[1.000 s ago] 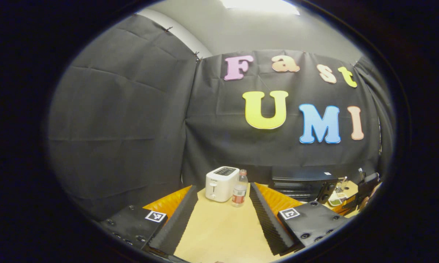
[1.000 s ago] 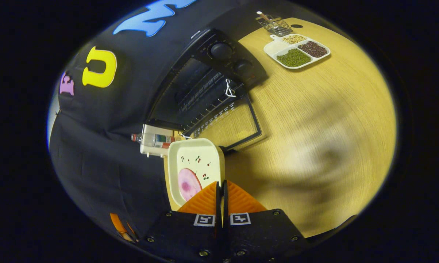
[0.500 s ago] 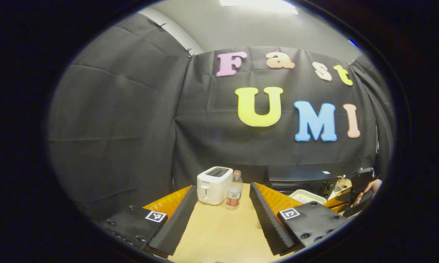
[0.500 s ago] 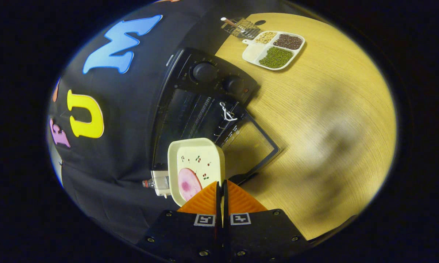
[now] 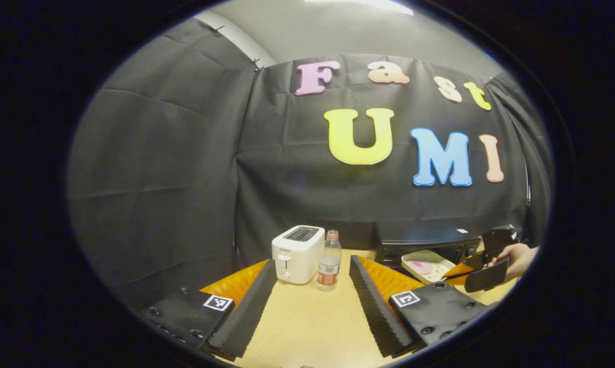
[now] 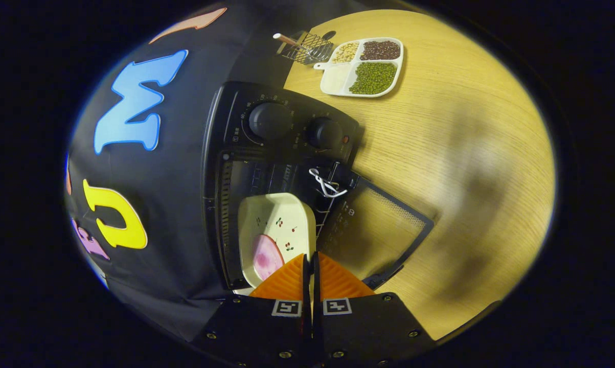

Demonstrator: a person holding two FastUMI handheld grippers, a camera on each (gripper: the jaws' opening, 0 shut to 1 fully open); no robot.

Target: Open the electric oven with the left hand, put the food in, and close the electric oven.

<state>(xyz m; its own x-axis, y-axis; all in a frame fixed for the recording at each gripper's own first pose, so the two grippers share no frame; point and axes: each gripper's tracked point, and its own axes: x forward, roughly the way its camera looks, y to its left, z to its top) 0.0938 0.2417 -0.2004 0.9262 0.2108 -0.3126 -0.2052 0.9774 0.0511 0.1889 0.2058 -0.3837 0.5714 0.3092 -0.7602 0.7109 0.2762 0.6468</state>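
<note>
Black cloth walls (image 5: 159, 163) (creased), grey ceiling (image 5: 338, 36) with light, wooden table (image 6: 465, 153)

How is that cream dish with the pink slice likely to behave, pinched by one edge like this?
The dish looks rigid, glazed and shallow, so it probably holds shape but may be slippery. The right gripper pinches one rim only, so it could sag or tilt. The pink slice lies loose and might slide toward the oven if tipped.

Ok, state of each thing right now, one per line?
Oven door: open, folded down flat.
Food tray: held at the oven mouth, pink food on it.
Right hand-held gripper: shut on the food tray's rim.
Left hand-held gripper: open, empty.
Bottle: upright, capped.
</note>
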